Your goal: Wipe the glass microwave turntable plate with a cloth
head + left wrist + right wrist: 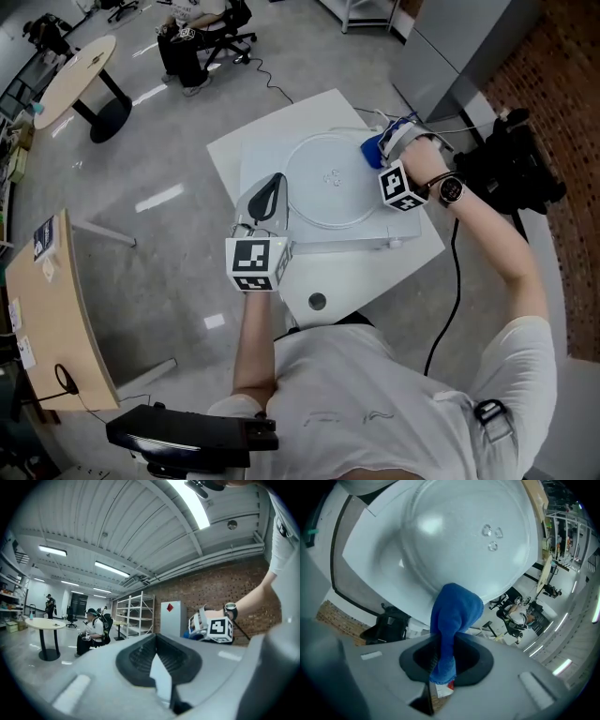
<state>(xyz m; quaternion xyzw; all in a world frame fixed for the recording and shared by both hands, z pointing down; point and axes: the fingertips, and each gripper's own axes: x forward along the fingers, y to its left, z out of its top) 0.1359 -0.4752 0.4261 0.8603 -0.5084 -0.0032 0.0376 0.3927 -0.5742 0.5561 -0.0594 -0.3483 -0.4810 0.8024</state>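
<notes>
Right gripper (445, 654) had its jaws clamped on a blue cloth (455, 609). The cloth rose from between the dark pads in a folded bunch, and its top touched the near rim of the glass turntable plate (459, 541). The plate was round and clear, with a low raised rim, soft reflections of lamps and three small moulded marks near its centre. It lay flat on a white board (361, 236), which rested on a white table (370, 274).

From the head view the right gripper (380, 155) and the cloth (372, 150) were at the far right edge of the plate (328, 183). There the plate looked almost white and was hard to separate from the board; the moulded marks were only a faint spot.

Left gripper (269, 192) hovered over the board just beside the left edge of the plate. In its own view the left gripper (161, 667) had its jaws nearly together, with only a narrow pale wedge between the pads; what this wedge was I could not make out. That view did not show the plate at all, but it showed the right gripper's marker cube (219, 629) and a wristwatch (229, 610) against a brick wall.

A black backpack (511, 169) stood beside the table, partly cut off in the right gripper view.
</notes>
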